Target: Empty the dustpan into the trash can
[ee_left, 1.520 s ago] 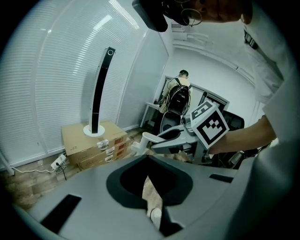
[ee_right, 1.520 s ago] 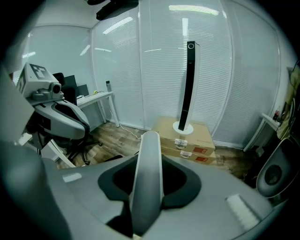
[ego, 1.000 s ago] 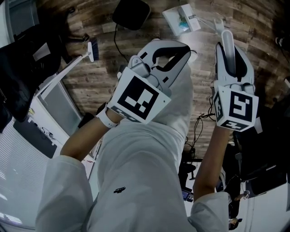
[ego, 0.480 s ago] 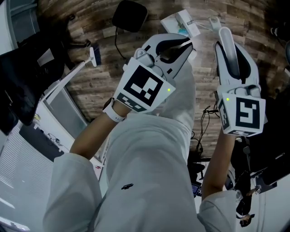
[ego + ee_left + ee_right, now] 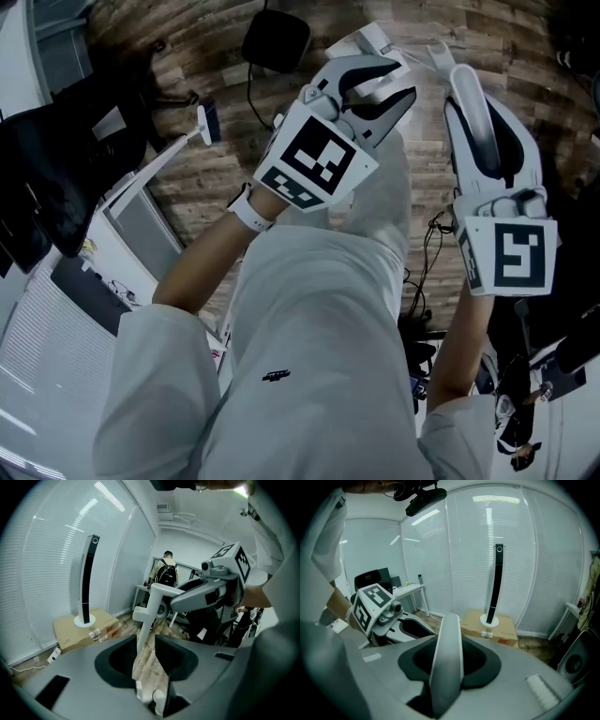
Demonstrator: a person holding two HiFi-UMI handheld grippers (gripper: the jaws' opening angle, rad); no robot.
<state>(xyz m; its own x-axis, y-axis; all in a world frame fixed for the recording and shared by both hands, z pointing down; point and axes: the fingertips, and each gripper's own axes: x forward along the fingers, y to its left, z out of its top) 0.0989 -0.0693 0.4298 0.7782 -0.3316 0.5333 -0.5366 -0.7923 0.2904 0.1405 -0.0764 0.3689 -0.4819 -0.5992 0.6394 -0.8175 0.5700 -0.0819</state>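
Note:
My right gripper (image 5: 467, 86) is shut on a long white handle (image 5: 470, 117) that stands up between its jaws; in the right gripper view this handle (image 5: 447, 648) fills the gap. From the left gripper view the handle's pole (image 5: 145, 620) runs down toward the wooden floor. A white flat pan-like thing (image 5: 367, 39) lies on the floor beyond the left gripper, partly hidden. My left gripper (image 5: 405, 79) is left of the handle, and its jaws have just been opening. They stand apart with nothing pressed between them, the pole showing beyond the gap (image 5: 146, 642). I cannot pick out a trash can for certain.
A brush with blue bristles (image 5: 208, 122) on a long white stick lies on the floor at left. A black rounded object (image 5: 277, 39) with a cable sits at the top. A cardboard box (image 5: 84, 630) carries a tower fan (image 5: 497, 583). Cables (image 5: 417, 281) trail at lower right.
The left gripper's jaws, closed tip to tip earlier, now stand apart. Both grippers have moved toward the top of the head view. The right one keeps its hold on the white handle.

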